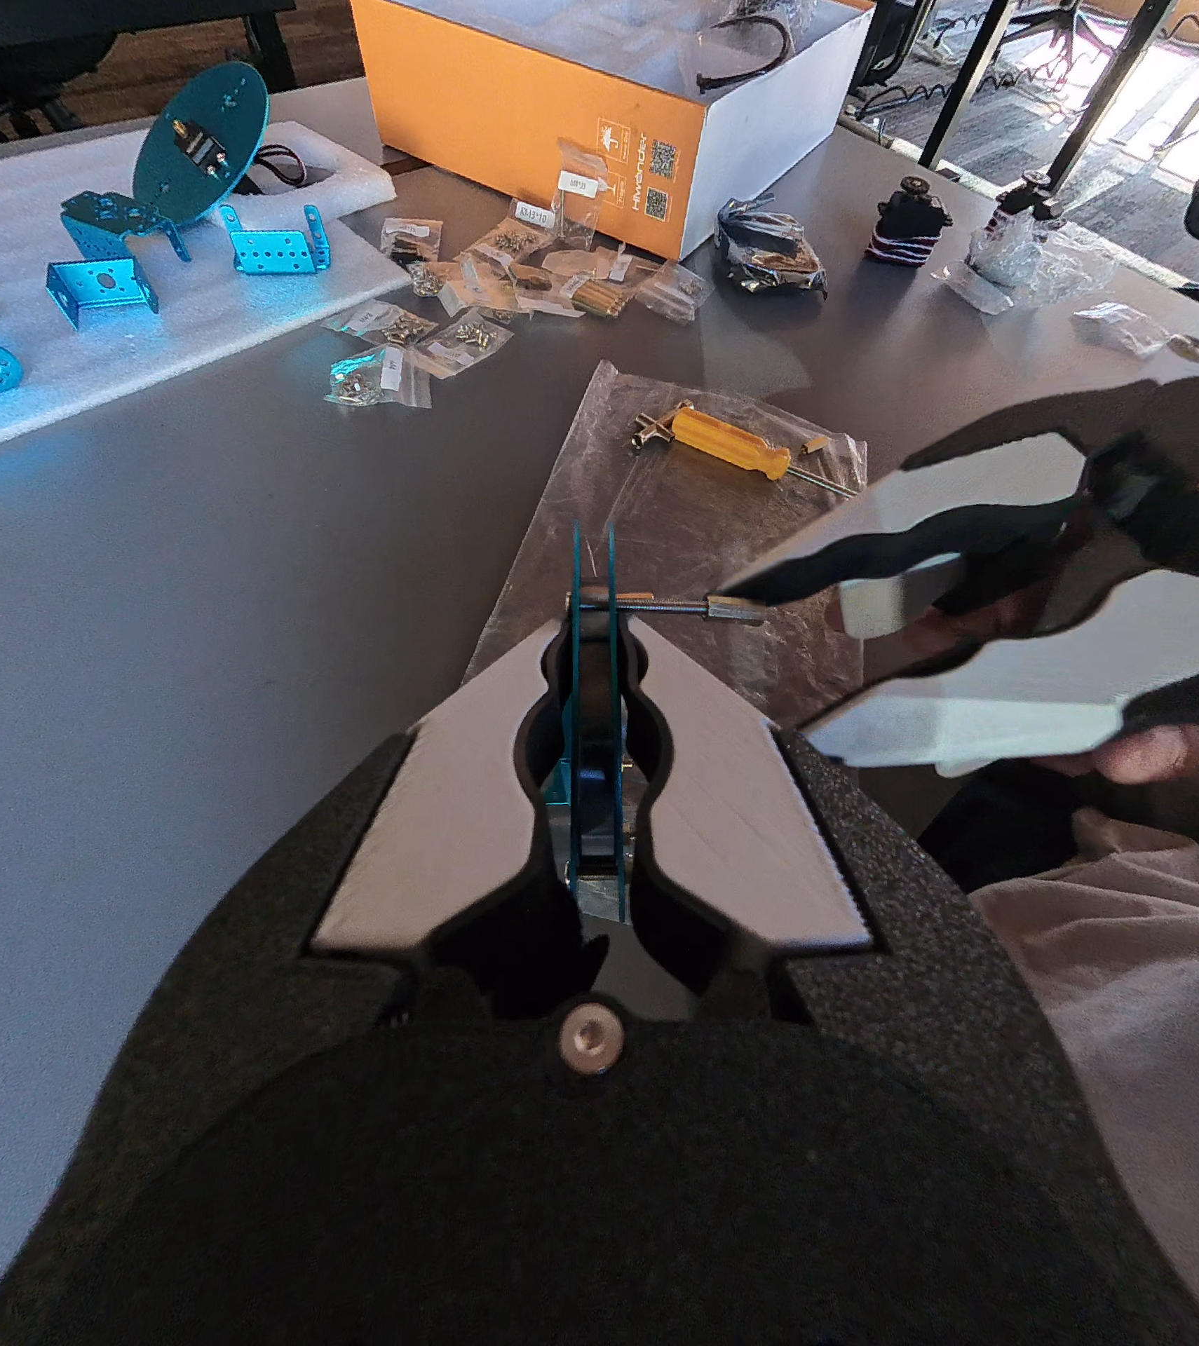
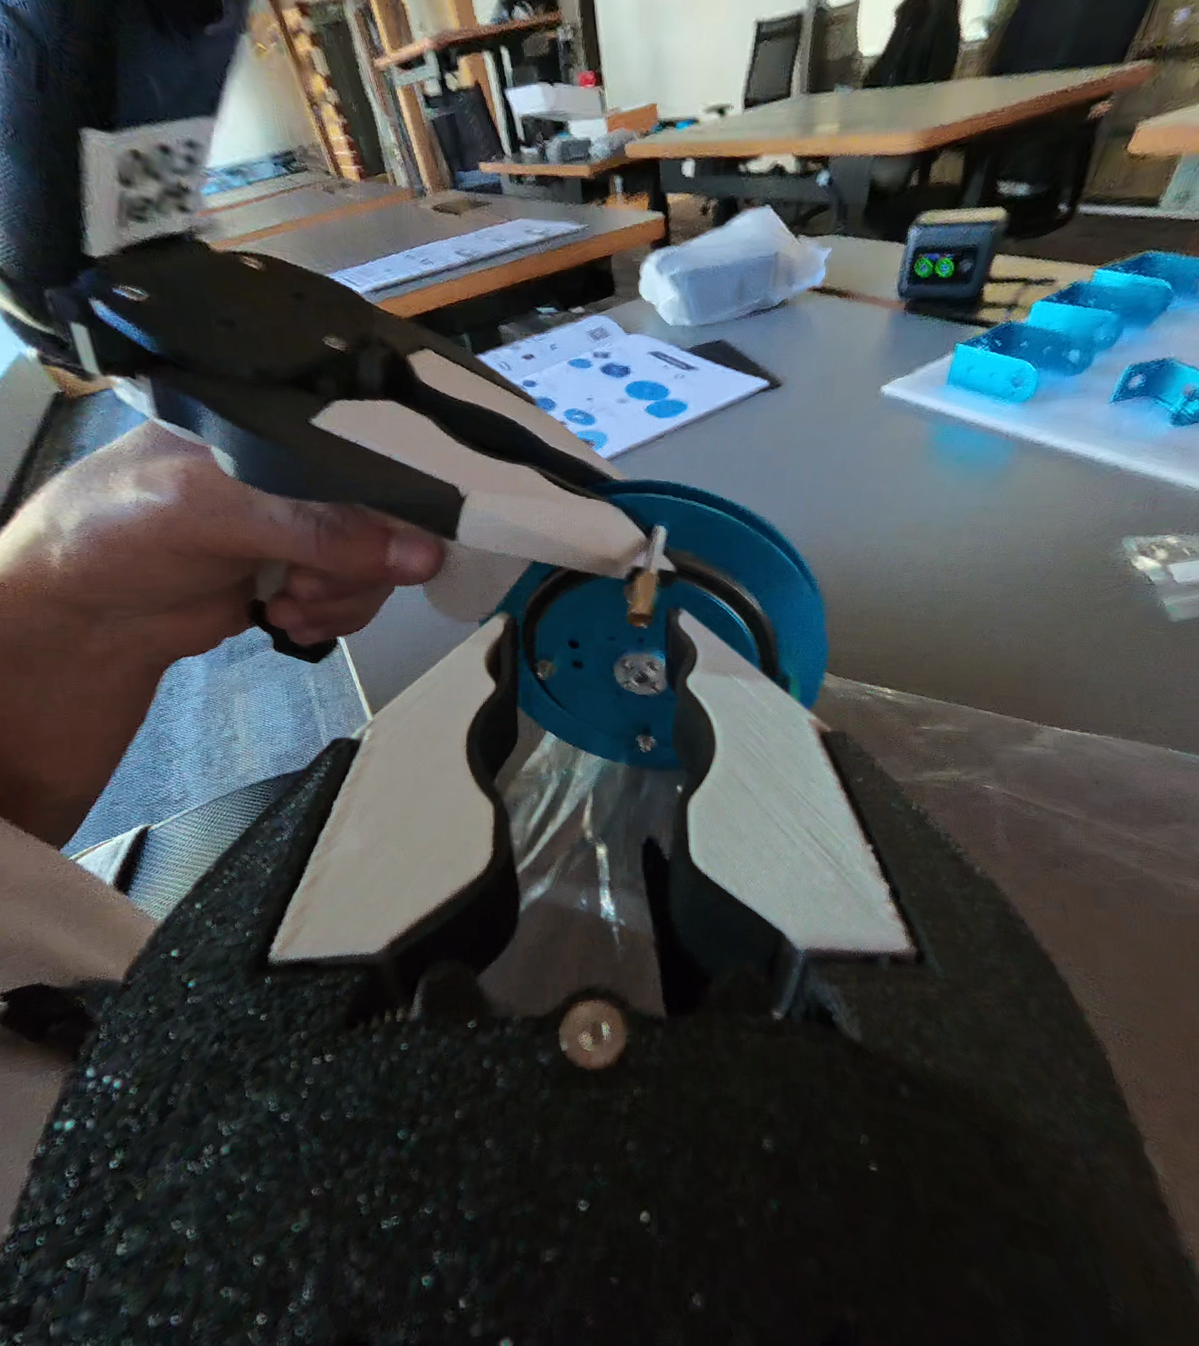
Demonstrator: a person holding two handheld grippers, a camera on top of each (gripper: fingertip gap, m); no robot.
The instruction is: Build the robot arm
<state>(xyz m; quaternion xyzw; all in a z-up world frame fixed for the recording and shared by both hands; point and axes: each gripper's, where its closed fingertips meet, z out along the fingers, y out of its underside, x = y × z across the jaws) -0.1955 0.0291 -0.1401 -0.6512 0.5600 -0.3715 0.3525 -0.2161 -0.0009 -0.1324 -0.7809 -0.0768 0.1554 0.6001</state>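
My left gripper (image 1: 595,626) is shut on a blue round plate assembly (image 1: 612,561), two discs seen edge-on and held upright above a clear plastic bag (image 1: 691,524). A long screw with a metal standoff (image 1: 735,608) sticks out of the discs to the right. My right gripper (image 1: 764,663) comes in from the right, open, with its upper fingertip touching the standoff. In the right wrist view the blue discs (image 2: 764,553) face me between my right gripper's (image 2: 593,626) spread fingers. The standoff (image 2: 639,599) sits close to the right finger. The left gripper (image 2: 644,553) pinches the discs' top edge.
A yellow screwdriver (image 1: 728,442) lies on the bag. Behind are small bags of screws (image 1: 480,291), an orange and white box (image 1: 545,109), blue brackets on white foam (image 1: 276,248) and a black servo (image 1: 910,218). An open booklet (image 2: 626,386) lies on the grey table (image 2: 946,524). Left and right tips are no more than a few centimetres apart.
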